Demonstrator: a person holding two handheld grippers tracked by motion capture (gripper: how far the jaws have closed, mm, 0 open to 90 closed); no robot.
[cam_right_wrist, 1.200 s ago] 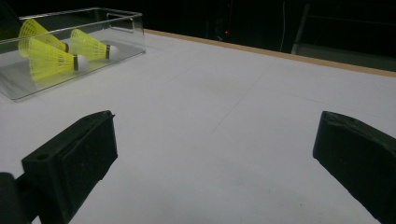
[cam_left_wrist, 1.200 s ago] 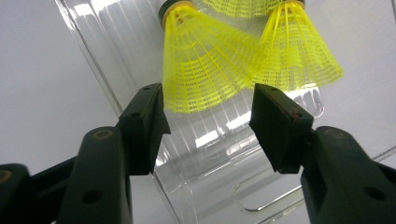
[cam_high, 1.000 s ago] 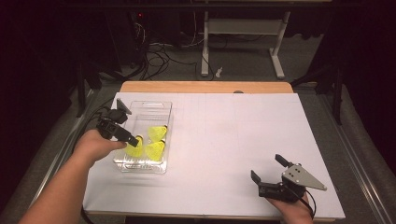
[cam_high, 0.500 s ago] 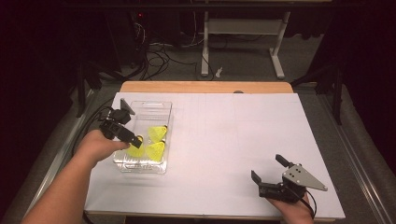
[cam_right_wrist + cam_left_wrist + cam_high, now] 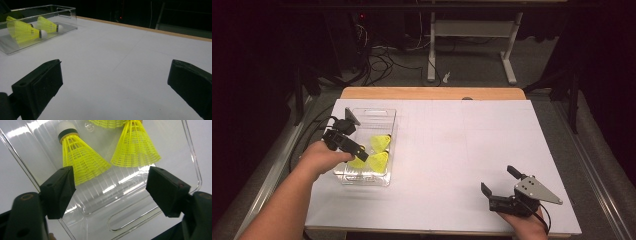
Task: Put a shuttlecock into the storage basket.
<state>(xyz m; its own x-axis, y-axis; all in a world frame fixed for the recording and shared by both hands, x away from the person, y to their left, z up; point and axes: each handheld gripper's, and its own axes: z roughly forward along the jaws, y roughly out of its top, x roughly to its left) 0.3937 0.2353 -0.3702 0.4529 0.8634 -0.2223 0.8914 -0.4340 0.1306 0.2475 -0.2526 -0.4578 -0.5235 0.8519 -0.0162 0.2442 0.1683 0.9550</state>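
Note:
A clear plastic tray (image 5: 387, 117) stands at the table's left with three yellow shuttlecocks in it (image 5: 381, 142) (image 5: 378, 161) (image 5: 358, 163). My left gripper (image 5: 357, 150) reaches over the tray's left wall and points down into it. In the left gripper view its jaws (image 5: 112, 191) stand apart over the tray floor (image 5: 125, 220) and have just been opening. One shuttlecock (image 5: 82, 160) lies just past the left pad, another (image 5: 135, 145) farther right, and nothing is pressed between the pads. My right gripper (image 5: 498, 180) rests open at the near right (image 5: 115, 85).
White paper (image 5: 462, 140) covers the table, with a wooden edge (image 5: 432, 93) at the back. The right gripper view shows the tray (image 5: 62, 10) far off with two shuttlecocks (image 5: 22, 31) (image 5: 47, 25). Cables and desk legs lie on the floor beyond.
The left hand has barely shifted over the tray. The right gripper has stayed where it was.

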